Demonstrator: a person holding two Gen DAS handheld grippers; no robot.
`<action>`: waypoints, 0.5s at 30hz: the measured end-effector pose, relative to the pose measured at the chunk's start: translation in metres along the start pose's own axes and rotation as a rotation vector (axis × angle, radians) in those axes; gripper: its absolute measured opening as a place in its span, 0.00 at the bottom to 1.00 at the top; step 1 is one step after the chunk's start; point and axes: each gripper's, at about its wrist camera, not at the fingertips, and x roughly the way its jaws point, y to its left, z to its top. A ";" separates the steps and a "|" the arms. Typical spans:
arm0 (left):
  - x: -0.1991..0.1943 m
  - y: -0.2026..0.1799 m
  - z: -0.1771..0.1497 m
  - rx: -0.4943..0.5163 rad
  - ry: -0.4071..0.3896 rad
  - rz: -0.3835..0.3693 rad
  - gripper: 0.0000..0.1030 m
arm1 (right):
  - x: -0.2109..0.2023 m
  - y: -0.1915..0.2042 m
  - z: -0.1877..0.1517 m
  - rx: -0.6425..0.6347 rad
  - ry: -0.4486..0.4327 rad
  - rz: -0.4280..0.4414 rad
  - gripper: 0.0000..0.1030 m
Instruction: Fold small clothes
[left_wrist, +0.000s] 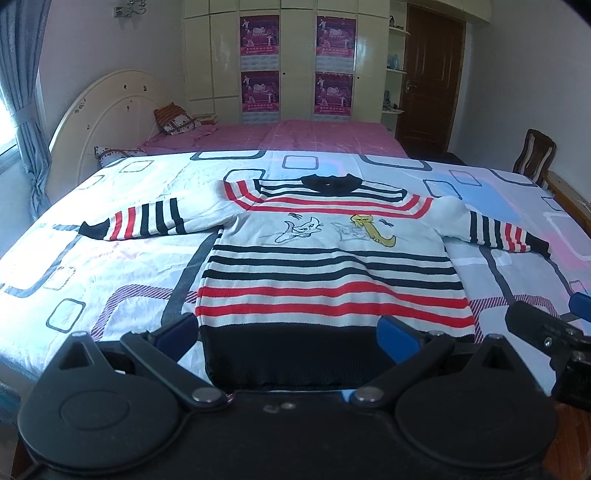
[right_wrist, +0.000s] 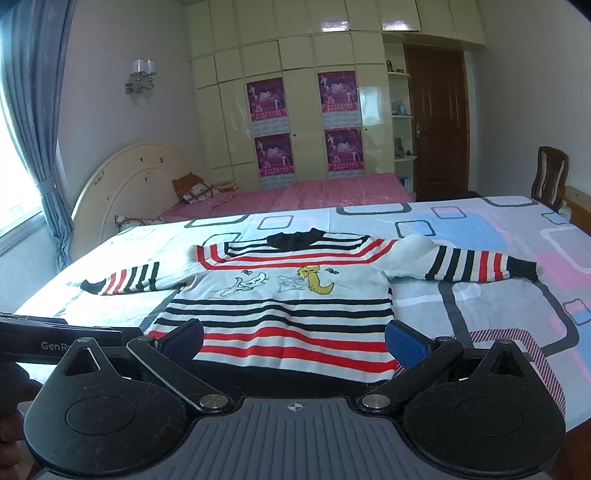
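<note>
A small striped sweater in white, black and red, with cat drawings on the chest, lies flat on the bed with both sleeves spread out. Its black hem faces me. My left gripper is open, its blue-padded fingers standing just above the hem's two ends, holding nothing. My right gripper is also open over the hem, empty. In the left wrist view the right gripper shows at the right edge. The left sleeve points left, the right sleeve points right.
The bedspread is white with rounded-square patterns. A second bed with a pink sheet, pillows and a headboard stands behind. A wooden chair is at the far right, a wardrobe and door at the back, curtains on the left.
</note>
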 end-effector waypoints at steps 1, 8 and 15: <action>0.000 0.000 0.000 0.000 0.000 0.001 1.00 | 0.000 0.000 0.000 -0.001 0.000 0.000 1.00; 0.000 0.000 0.001 -0.004 -0.006 0.009 1.00 | 0.004 -0.004 0.001 -0.003 0.006 -0.003 1.00; 0.000 -0.001 0.003 -0.005 -0.009 0.014 1.00 | 0.006 -0.006 0.001 -0.004 0.010 -0.007 1.00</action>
